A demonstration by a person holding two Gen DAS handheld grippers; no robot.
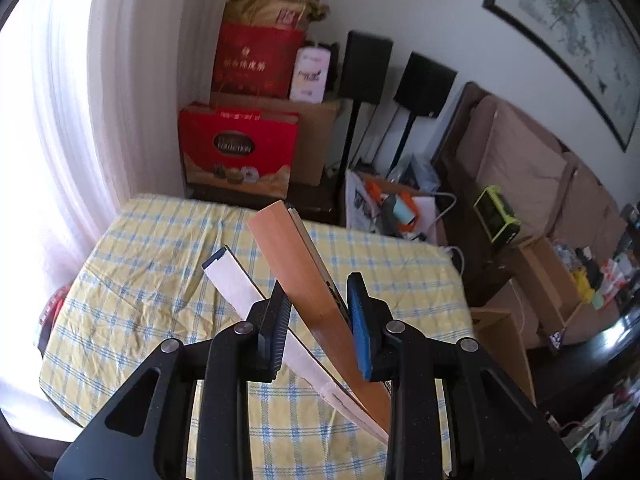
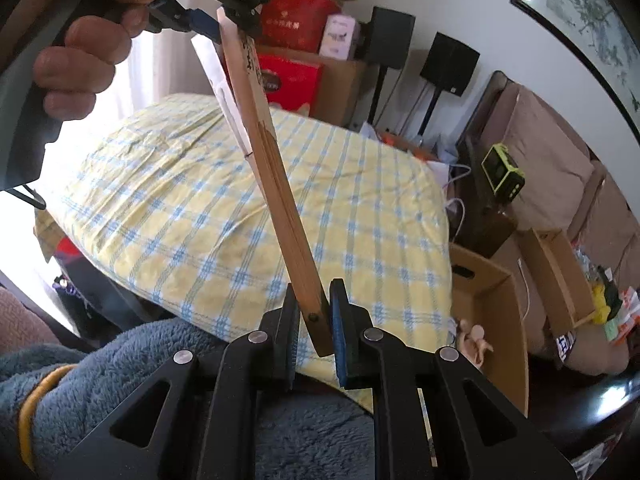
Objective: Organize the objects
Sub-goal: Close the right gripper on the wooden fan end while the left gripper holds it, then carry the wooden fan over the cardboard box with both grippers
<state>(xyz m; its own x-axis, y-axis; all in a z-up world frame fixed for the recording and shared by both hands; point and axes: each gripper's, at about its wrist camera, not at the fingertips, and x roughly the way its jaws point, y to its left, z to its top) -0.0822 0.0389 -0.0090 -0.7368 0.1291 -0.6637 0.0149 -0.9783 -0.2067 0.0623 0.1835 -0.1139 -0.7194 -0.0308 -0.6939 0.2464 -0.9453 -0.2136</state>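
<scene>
A folded wooden fan (image 2: 276, 184) with a white paper leaf (image 2: 224, 96) hangs in the air above the table, slanting from upper left to lower right. My right gripper (image 2: 316, 320) is shut on its pivot end. My left gripper (image 2: 224, 16), held by a hand (image 2: 80, 44), clamps the fan's far end at the top of the right wrist view. In the left wrist view the fan (image 1: 296, 272) runs between the pads of the left gripper (image 1: 320, 320), and the white leaf (image 1: 236, 284) sticks out to the left.
A table under a yellow and blue checked cloth (image 1: 160, 288) lies below the fan. Open cardboard boxes (image 2: 492, 304) stand on the right, red gift boxes (image 1: 240, 148) and black speakers (image 1: 368, 68) at the back. A blue fleece sleeve (image 2: 100, 364) is low left.
</scene>
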